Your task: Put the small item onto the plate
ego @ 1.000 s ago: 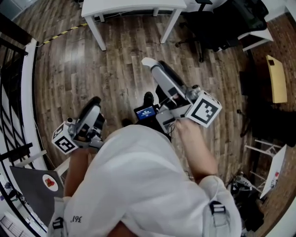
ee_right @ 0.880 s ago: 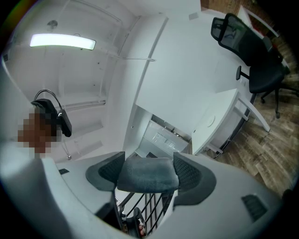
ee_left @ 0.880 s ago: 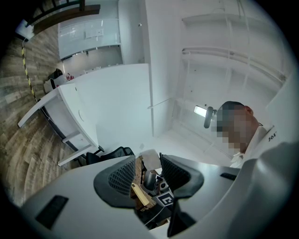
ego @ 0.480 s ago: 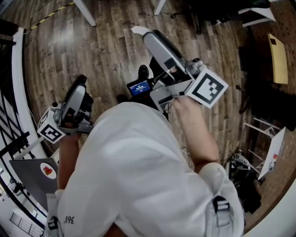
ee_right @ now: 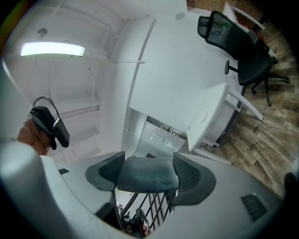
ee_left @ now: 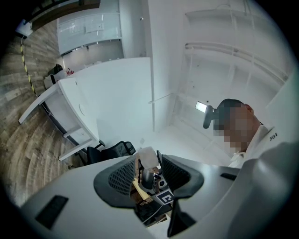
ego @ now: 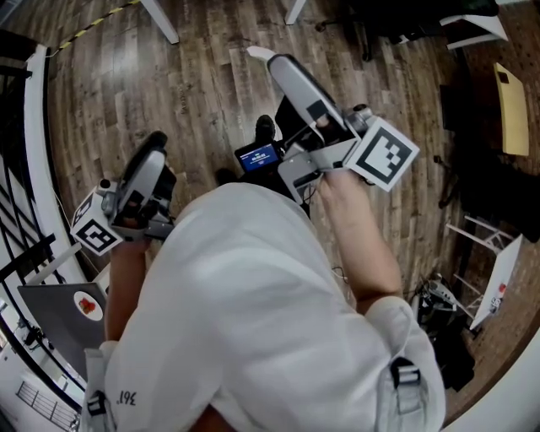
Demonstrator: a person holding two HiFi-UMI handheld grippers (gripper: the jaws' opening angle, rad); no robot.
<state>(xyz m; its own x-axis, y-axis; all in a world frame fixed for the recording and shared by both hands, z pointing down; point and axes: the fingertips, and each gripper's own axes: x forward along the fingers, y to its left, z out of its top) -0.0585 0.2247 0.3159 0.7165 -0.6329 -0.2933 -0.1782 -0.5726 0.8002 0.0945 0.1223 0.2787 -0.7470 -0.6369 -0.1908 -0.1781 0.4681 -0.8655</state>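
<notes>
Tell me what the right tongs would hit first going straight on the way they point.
Nothing near. The right tongs, shut on a grey block, point into open room. The line seems to end at the white wall beside the desk, though depth is hard to judge.

We stand on a wooden plank floor [ego: 194, 93] crossed by a yellow-and-black tape stripe [ego: 89, 27]. White table legs [ego: 162, 24] rise at its far edge, and a black railing [ego: 27, 261] runs along our left. Elsewhere we see a white desk [ee_right: 208, 112], a black office chair [ee_right: 252, 65] beside it, and a lit ceiling lamp [ee_right: 53, 49].
</notes>
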